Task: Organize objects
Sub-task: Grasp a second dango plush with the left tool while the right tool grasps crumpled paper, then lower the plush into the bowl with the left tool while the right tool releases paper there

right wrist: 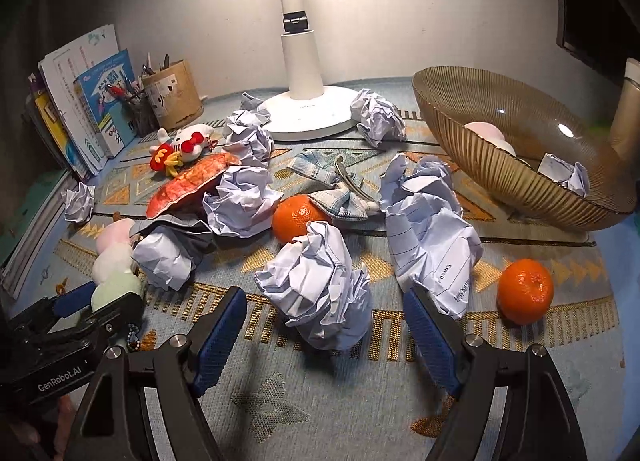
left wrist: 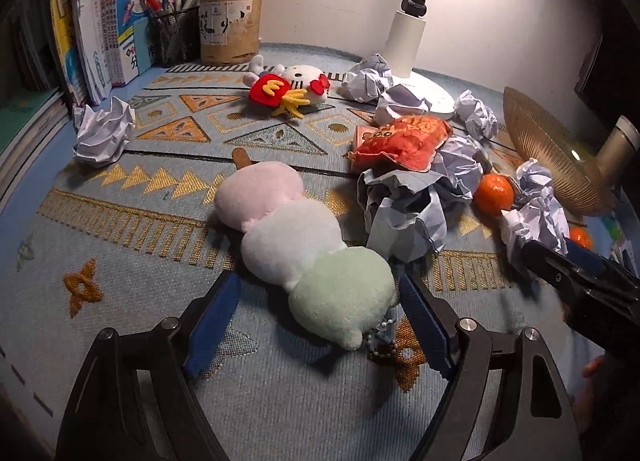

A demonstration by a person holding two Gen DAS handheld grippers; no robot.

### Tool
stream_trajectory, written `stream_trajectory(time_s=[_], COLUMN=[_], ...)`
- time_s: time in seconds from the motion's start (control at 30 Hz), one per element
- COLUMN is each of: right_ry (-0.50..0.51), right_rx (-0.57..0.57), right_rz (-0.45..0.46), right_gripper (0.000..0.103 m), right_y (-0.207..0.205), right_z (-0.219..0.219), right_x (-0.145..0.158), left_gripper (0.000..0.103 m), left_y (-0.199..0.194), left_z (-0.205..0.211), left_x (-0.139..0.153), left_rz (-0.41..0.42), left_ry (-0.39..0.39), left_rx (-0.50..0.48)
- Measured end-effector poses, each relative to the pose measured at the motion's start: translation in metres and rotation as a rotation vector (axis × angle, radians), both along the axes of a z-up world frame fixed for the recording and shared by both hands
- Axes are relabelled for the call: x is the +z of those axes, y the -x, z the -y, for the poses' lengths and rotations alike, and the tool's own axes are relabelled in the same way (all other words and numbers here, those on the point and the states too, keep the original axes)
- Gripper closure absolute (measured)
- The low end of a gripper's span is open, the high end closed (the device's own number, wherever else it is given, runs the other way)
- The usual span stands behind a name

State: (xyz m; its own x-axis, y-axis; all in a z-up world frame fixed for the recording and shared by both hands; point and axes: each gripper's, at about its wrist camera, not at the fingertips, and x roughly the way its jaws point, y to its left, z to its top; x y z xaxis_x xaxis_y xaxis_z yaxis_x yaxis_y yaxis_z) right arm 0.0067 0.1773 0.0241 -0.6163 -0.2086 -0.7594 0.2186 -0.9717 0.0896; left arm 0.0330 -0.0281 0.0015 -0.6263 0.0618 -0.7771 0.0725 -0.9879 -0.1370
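Here, in the left wrist view, the left gripper [left wrist: 320, 321] is seen spread, its blue pads flanking but not pressing the green end of a pink, white and green three-ball plush skewer [left wrist: 298, 237] lying on the patterned woven worktop [left wrist: 120, 281]. In the right wrist view, the right gripper [right wrist: 324, 325] is likewise spread around a crumpled white paper ball [right wrist: 316, 289], untouched; an orange mandarin [right wrist: 525, 291] lies nearby, before a ribbed amber glass bowl [right wrist: 480, 165].

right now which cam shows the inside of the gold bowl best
The right wrist view: the gold bowl opens toward the camera, showing crumpled paper inside. The left wrist view shows only its ribbed outside at the frame edge.
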Motion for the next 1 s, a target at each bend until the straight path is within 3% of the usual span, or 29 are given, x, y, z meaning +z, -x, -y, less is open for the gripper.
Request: stream_trajectory(time_s=[0.03, 0.07, 0.13, 0.23, 0.43, 0.5, 0.57, 0.8, 0.93, 1.0], right_ry=[-0.009, -0.006, 0.020, 0.052, 0.073, 0.087, 0.103, 0.106, 0.093, 0.085], right_rx=[0.003, 0.008, 0.028, 0.043, 0.044, 0.042, 0.041, 0.055, 0.048, 0.050], right_rz=[0.016, 0.027, 0.037, 0.027, 0.051, 0.073, 0.068, 0.049, 0.065, 0.065], right_gripper=[0.027, 0.043, 0.052, 0.058, 0.058, 0.051, 0.034, 0.034, 0.034, 0.041], right_y=[0.002, 0.003, 0.003, -0.004, -0.011, -0.011, -0.012, -0.005, 0.002, 0.004], right_z=[0.002, 0.002, -0.001, -0.005, -0.011, -0.014, -0.019, -0.013, -0.006, -0.005], right_x=[-0.003, -0.006, -0.006, -0.001, -0.002, -0.004, -0.002, 0.006, -0.005, -0.007], left_gripper=[0.026, 0.031, 0.034, 0.034, 0.034, 0.033, 0.033, 0.032, 0.033, 0.035], left_y=[-0.001, -0.004, -0.012, -0.028, -0.027, -0.020, -0.014, 0.002, 0.012, 0.014], left_z=[0.002, 0.004, 0.010, 0.024, 0.043, 0.041, 0.034, 0.029, 0.028, 0.026], left_x=[0.000, 0.001, 0.007, 0.017, 0.022, 0.016, 0.012, 0.006, 0.003, 0.002], left_rz=[0.000, 0.003, -0.010, -0.035, -0.033, -0.017, -0.005, 0.000, 0.008, 0.011], left_ry=[-0.001, 0.001, -0.003, 0.050, -0.022, -0.073, -0.084, -0.145, -0.122, -0.108], left_rx=[-0.008, -0.023, -0.059, -0.091, -0.109, -0.111, -0.113, -0.067, -0.032, -0.027])
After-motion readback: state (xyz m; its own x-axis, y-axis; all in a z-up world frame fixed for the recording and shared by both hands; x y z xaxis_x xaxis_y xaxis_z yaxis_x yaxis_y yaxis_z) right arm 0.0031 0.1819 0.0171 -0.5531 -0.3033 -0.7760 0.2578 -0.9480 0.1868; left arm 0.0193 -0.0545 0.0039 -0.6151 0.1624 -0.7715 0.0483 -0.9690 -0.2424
